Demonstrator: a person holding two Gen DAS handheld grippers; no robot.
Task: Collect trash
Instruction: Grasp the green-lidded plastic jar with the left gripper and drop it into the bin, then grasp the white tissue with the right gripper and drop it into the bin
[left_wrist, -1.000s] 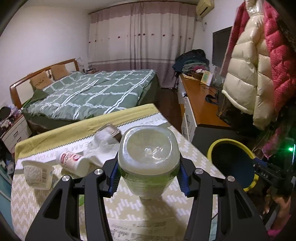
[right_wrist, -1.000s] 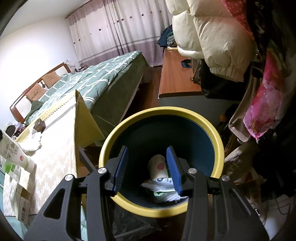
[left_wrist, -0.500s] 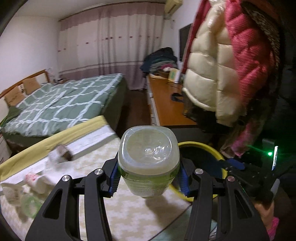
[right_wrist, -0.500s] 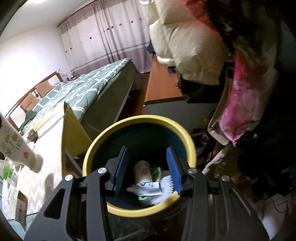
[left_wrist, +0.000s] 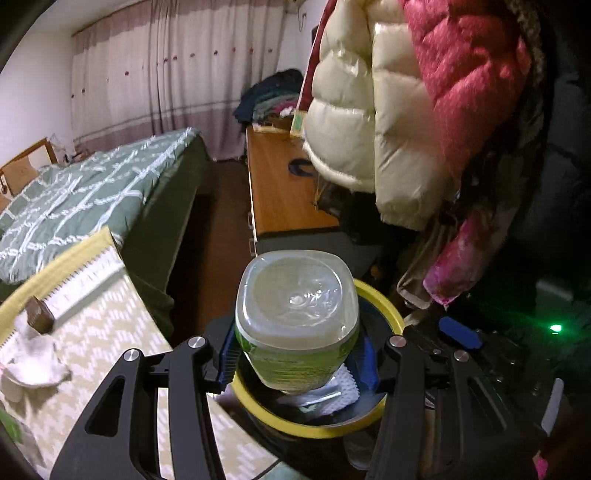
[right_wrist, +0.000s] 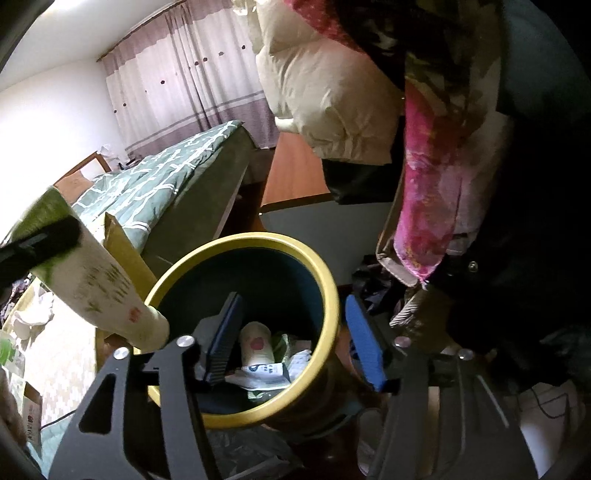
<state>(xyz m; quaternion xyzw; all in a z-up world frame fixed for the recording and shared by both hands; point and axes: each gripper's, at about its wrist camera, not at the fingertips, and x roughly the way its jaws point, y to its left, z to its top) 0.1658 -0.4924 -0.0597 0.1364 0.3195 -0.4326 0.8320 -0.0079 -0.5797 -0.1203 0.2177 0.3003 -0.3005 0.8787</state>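
The left gripper (left_wrist: 297, 363) clamps a green-labelled plastic bottle (left_wrist: 297, 325) above the yellow-rimmed trash bin (right_wrist: 295, 400), where the right gripper (right_wrist: 293, 338) hangs spread and empty.

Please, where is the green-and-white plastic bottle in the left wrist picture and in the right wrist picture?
Left wrist: the bottle sits at lower centre, base toward the camera, gripped by the left gripper.
Right wrist: the same bottle enters from the left edge, its cap end pointing at the bin.
Shared landmark: the yellow-rimmed bin, already holding trash.
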